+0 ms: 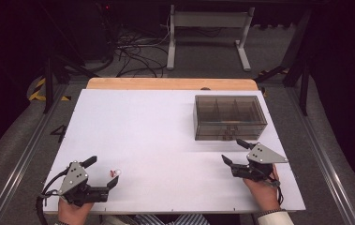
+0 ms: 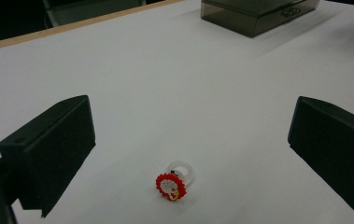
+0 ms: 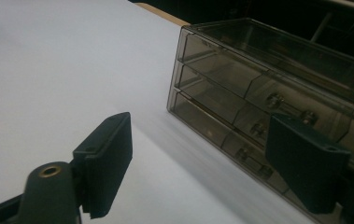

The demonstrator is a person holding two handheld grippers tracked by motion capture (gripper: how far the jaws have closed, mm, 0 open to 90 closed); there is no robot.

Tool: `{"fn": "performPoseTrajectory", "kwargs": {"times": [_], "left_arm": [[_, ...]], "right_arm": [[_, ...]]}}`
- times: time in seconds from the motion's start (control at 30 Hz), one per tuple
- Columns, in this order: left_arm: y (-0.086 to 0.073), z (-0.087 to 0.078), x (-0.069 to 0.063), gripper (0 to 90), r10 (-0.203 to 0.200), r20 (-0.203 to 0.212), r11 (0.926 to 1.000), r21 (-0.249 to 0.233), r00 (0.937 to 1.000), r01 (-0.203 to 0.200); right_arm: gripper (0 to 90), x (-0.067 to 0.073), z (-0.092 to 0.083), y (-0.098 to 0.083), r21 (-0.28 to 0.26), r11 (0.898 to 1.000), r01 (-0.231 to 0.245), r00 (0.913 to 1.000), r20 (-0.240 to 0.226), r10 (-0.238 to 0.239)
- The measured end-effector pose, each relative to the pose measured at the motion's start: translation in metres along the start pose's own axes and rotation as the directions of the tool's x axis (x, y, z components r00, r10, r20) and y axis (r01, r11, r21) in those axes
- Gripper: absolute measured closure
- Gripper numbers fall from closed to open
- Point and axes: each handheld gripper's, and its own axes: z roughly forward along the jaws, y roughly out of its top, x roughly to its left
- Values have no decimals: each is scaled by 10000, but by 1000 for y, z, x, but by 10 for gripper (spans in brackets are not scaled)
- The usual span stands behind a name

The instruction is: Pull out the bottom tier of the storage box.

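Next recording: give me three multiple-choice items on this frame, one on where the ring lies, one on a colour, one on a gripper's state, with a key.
1. Where does the ring lie?
A. On the white table, between the left gripper's jaws
B. Inside the drawer box
C. On the wooden strip at the far edge

2. What colour is the flower-shaped top of the ring?
A. Blue
B. Red with a white centre
C. Green

3. How does the right gripper stand?
A. Shut on the ring
B. Shut on a drawer knob
C. Open, holding nothing, facing the smoky drawer box

Key:
1 A, the left gripper view shows it on the bare table between the two spread jaws, touching neither.
2 B, red petals ring a white middle.
3 C, both views of it show its jaws apart with nothing between them.
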Motion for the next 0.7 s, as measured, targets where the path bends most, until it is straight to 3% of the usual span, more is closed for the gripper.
{"fn": "performPoseTrajectory", "kwargs": {"times": [0.3,0.37,0.4,0.43,0.47,0.5,0.53,0.7], "left_arm": [[0,0,0,14,-12,-2,10000,-15,10000,12],[0,0,0,14,-9,-2,10000,-13,10000,9],[0,0,0,14,-18,6,10000,-11,10000,18],[0,0,0,14,-16,7,10000,-21,10000,16],[0,0,0,14,-6,3,10000,-16,10000,6],[0,0,0,14,-6,3,10000,-16,10000,6],[0,0,0,14,-12,-14,10000,-18,10000,12],[0,0,0,14,-11,-14,10000,-13,10000,11]], "right_arm": [[300,0,-1,2,-45,9997,260,9995,163,-260],[319,0,0,2,20,9989,473,9982,380,-473],[340,0,2,1,53,9966,823,9948,596,-825],[340,0,2,1,53,9966,823,9948,596,-825],[362,0,4,2,171,9927,1197,9887,886,-1208],[362,0,4,2,171,9927,1197,9887,886,-1208],[381,0,5,2,257,9882,1509,9830,1022,-1527],[401,3,6,2,504,9807,1889,9740,1179,-1937]]}}
